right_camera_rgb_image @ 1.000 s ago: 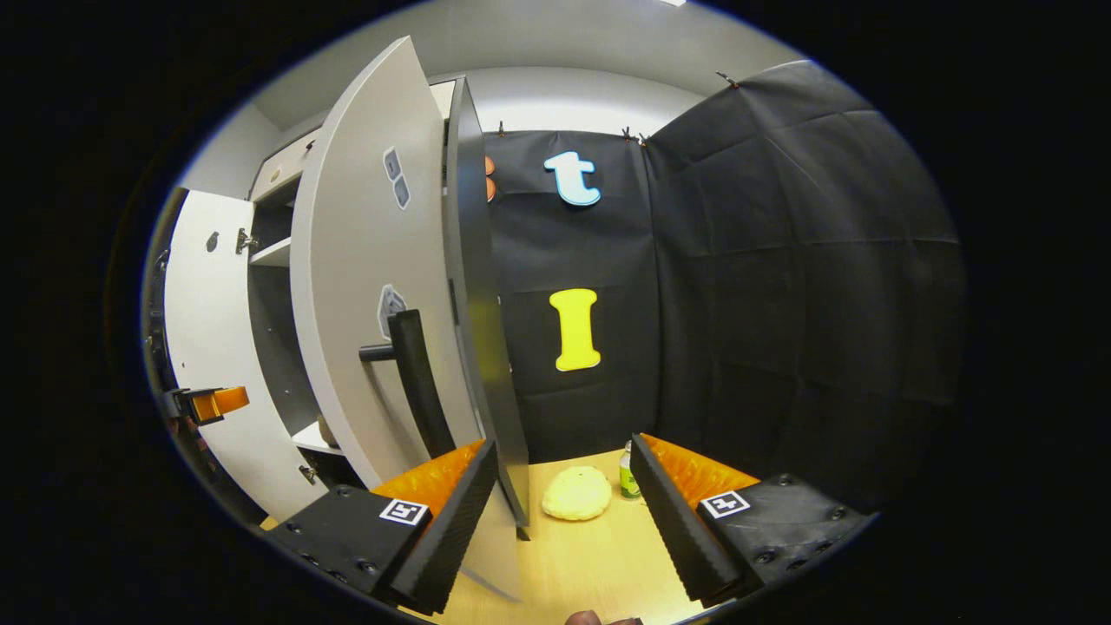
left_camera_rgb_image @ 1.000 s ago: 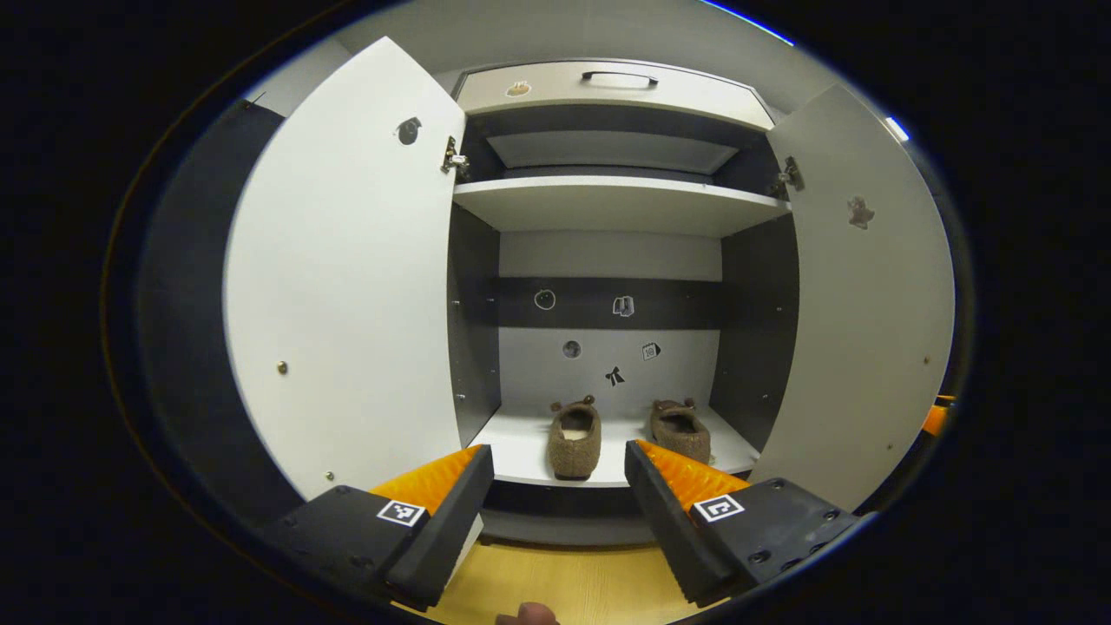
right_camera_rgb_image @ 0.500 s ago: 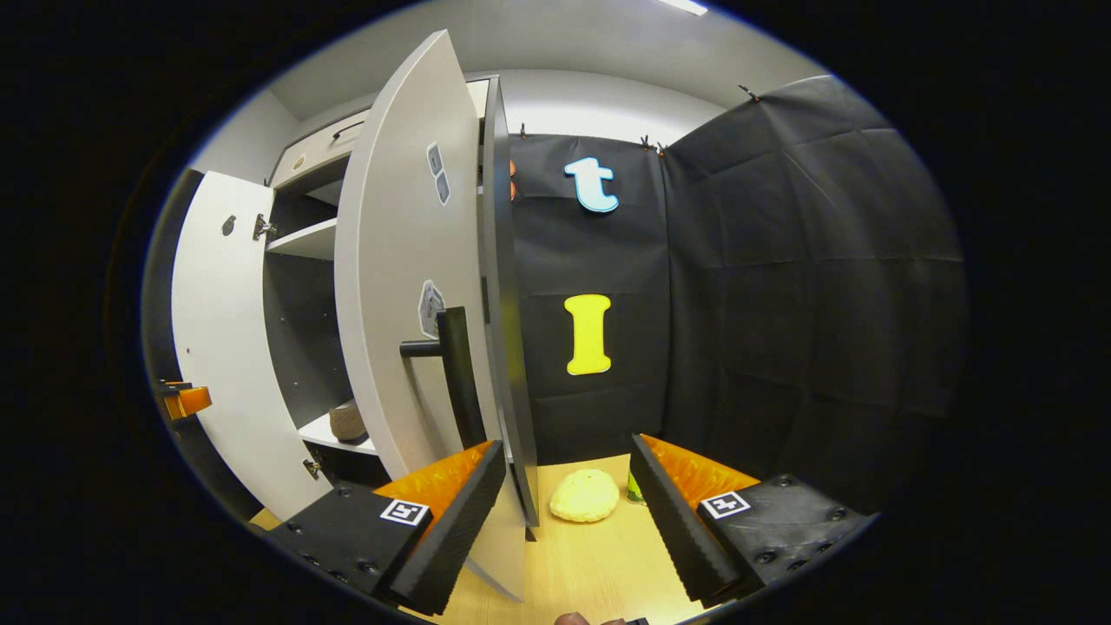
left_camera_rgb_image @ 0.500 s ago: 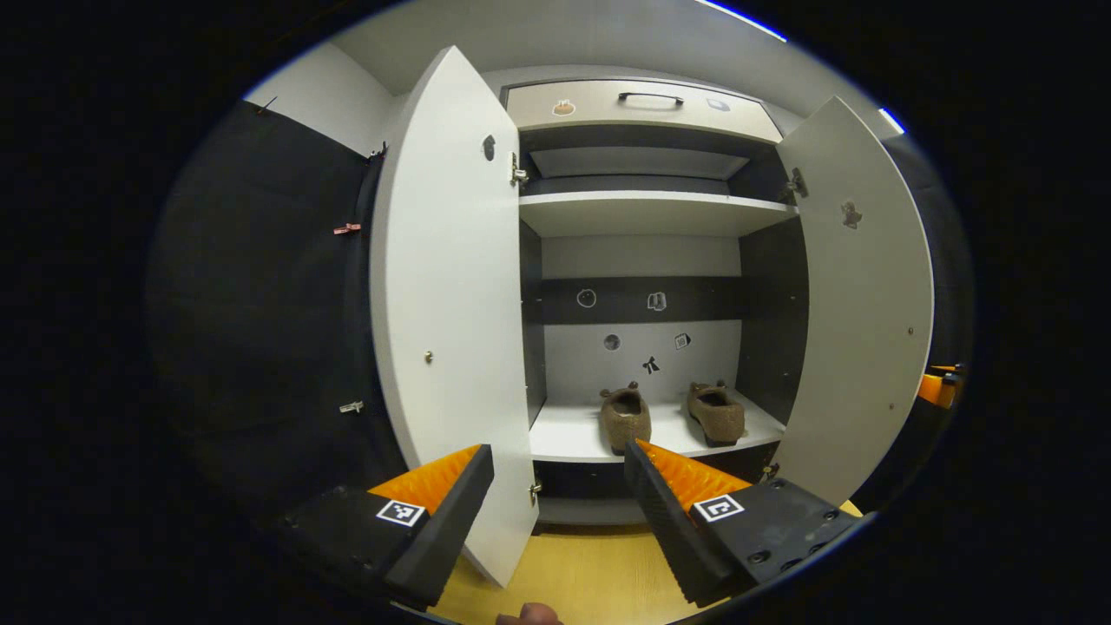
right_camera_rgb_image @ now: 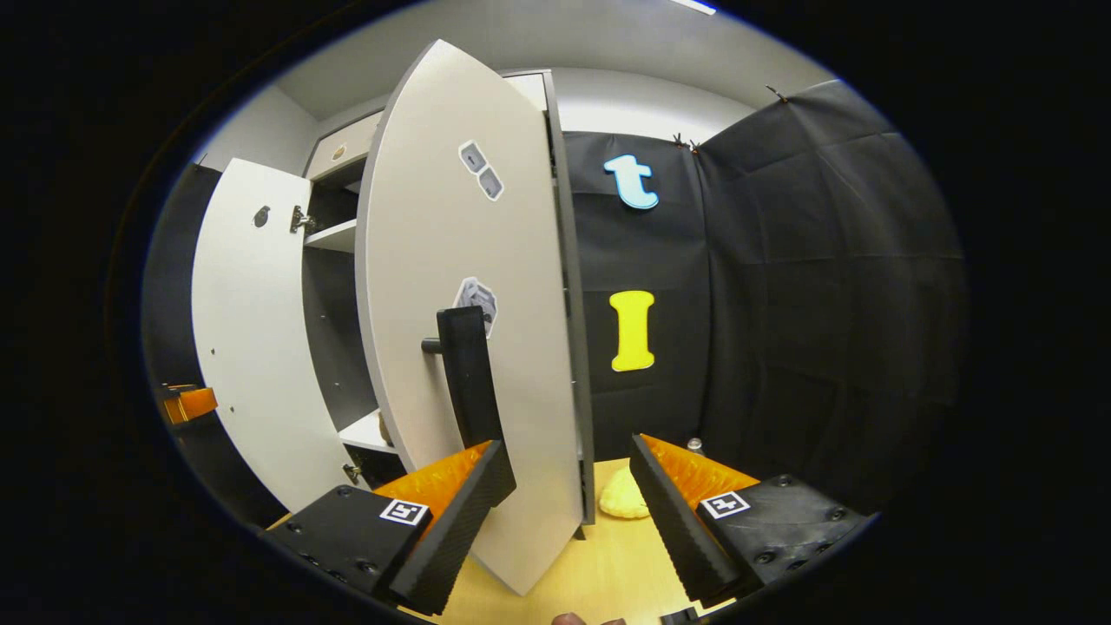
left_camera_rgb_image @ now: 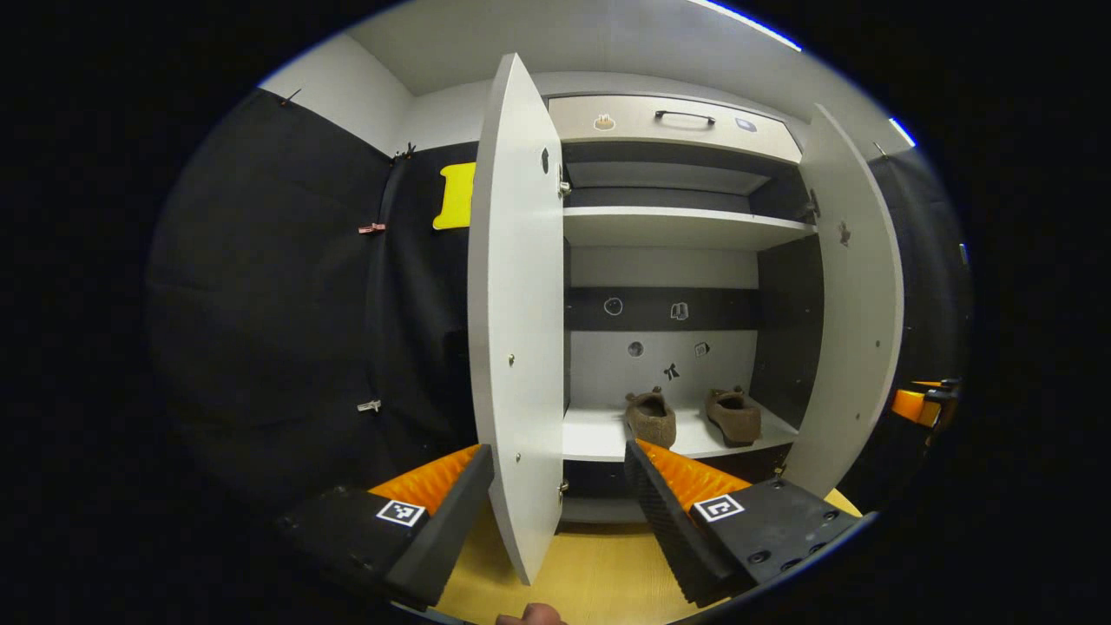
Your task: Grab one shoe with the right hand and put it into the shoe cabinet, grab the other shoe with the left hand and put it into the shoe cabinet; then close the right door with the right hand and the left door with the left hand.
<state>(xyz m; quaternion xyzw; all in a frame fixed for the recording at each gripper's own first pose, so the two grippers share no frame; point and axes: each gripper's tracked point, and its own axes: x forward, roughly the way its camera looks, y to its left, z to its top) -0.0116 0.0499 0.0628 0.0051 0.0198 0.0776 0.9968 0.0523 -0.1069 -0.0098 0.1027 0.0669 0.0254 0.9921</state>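
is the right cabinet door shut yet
No, in the left gripper view the right door stands swung out, and both shoes show on the bottom shelf.

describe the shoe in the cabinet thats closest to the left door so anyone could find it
Start at the open shoe cabinet and look at its bottom shelf. Two brown fuzzy shoes sit there side by side; the one meant is the left shoe, nearer the left door than the right shoe.

In the right gripper view, the right door (right_camera_rgb_image: 486, 347) hides most of the cabinet's inside and part of the yellow lump (right_camera_rgb_image: 623, 502) on the floor. In the left gripper view, the stickers (left_camera_rgb_image: 680, 311) on the back wall are too small to make out.
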